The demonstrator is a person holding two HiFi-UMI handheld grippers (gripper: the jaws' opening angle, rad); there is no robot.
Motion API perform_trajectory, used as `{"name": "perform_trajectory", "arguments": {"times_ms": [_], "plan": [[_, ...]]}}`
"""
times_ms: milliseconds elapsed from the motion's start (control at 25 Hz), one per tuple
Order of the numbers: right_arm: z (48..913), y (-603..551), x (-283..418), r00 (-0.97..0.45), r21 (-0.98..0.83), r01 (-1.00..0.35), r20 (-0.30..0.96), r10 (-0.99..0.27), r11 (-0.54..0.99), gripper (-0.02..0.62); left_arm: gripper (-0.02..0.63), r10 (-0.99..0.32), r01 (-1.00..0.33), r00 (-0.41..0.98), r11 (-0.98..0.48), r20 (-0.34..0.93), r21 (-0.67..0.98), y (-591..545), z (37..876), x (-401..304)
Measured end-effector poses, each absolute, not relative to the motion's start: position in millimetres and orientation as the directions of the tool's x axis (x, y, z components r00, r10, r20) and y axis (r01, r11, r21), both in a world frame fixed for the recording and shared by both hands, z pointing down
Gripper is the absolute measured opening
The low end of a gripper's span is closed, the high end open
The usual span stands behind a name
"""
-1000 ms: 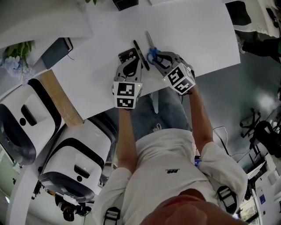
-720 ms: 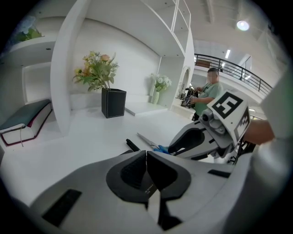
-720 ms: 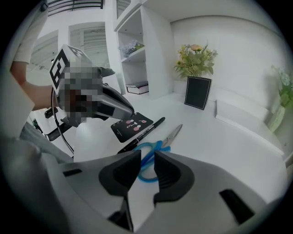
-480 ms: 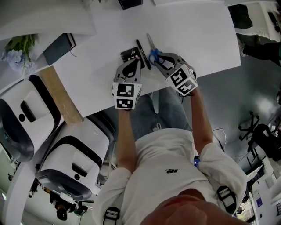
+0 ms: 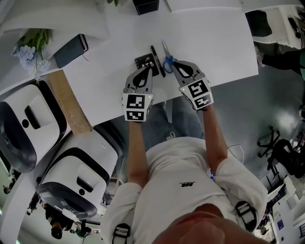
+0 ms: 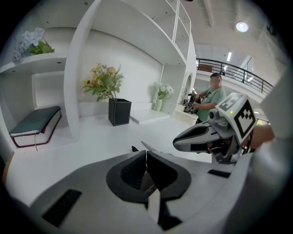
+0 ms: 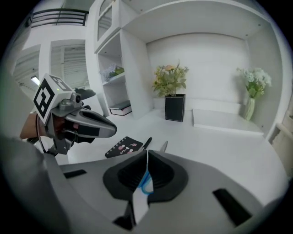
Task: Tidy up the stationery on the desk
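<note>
Scissors (image 5: pixel 165 53) with blue handles lie on the white desk (image 5: pixel 214 43), blades pointing away from me. My right gripper (image 5: pixel 172 66) is shut on their blue handle (image 7: pixel 145 181), and the blade tip (image 7: pixel 164 146) shows just beyond the jaws. A black pen (image 5: pixel 157 59) lies left of the scissors, beside a small black notebook (image 5: pixel 142 61) with a printed cover (image 7: pixel 123 147). My left gripper (image 5: pixel 147 70) sits at the notebook's near edge, shut, with nothing visible between its jaws (image 6: pixel 146 153).
A black square pot of flowers (image 5: pixel 145 5) stands at the desk's back. A dark book (image 5: pixel 70 50) lies in a shelf nook to the left. A white vase (image 7: pixel 249 109) and a flat white slab (image 7: pixel 226 121) sit back right. The desk's near edge runs under both grippers.
The view has shifted a little. My right gripper has swung to point straighter along the scissors. Scissors, pen and notebook keep their places relative to each other.
</note>
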State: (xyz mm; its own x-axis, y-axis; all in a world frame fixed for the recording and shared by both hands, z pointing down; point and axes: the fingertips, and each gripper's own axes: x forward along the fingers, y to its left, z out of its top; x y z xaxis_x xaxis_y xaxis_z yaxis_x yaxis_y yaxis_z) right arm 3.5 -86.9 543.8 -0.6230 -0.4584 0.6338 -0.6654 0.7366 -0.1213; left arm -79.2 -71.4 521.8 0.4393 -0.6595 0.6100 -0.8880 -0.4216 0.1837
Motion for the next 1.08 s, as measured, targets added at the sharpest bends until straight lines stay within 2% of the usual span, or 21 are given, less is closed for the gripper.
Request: {"name": "perform_trajectory", "arguments": {"times_ms": [440, 1080], "plan": [[508, -75, 8, -0.609, -0.117, -0.701, 0.611, -0.506, 0.704, -0.006, 0.000, -0.674, -0.894, 0.430, -0.411, 0.601, 0.178, -52, 490, -96], [471, -59, -5, -0.621, -0.110, -0.684, 0.606, -0.496, 0.722, -0.006, 0.000, -0.677, -0.883, 0.456, -0.427, 0.578, 0.196, -43, 463, -95]]}}
